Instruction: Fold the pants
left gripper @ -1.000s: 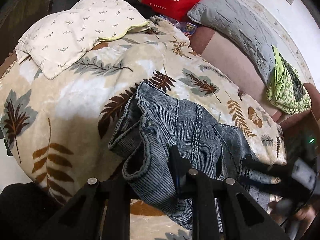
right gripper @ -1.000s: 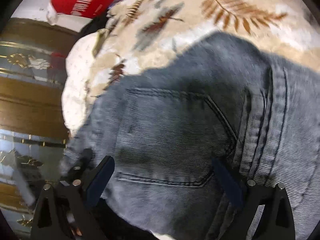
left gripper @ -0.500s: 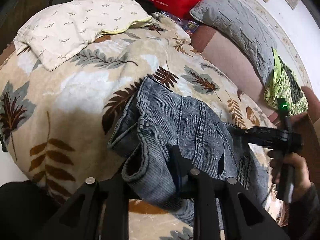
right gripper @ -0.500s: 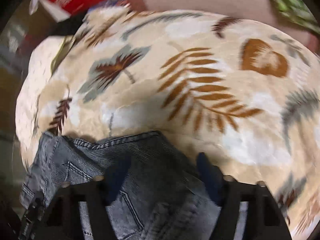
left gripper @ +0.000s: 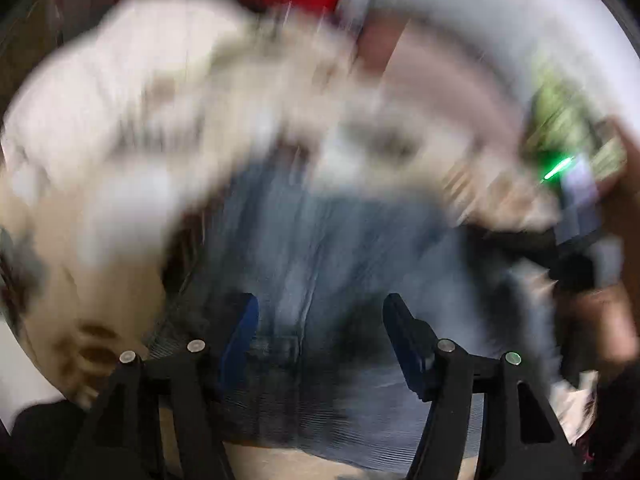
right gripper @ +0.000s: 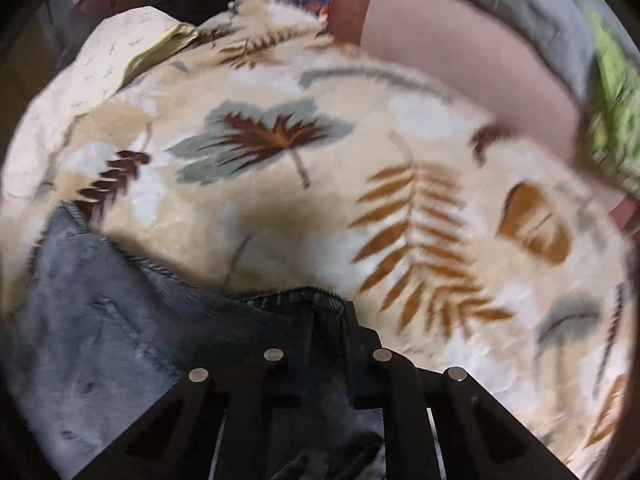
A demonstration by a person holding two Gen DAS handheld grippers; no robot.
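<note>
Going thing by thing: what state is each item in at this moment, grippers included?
Blue denim jeans: bunched on the blanket, not yet folded flat.
Left gripper: jaws opening, denim lying between them, pads not pressing it.
Right gripper: jaws closing, pinched on the jeans' edge.
Beige leaf-print fleece blanket: spread out under the jeans.
White patterned pillow: lying at the blanket's far corner.

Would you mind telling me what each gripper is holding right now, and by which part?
The right gripper is closing on the faded blue denim jeans, pinching an edge of the fabric. The left gripper holds nothing; it is opening, with the denim below it.
</note>
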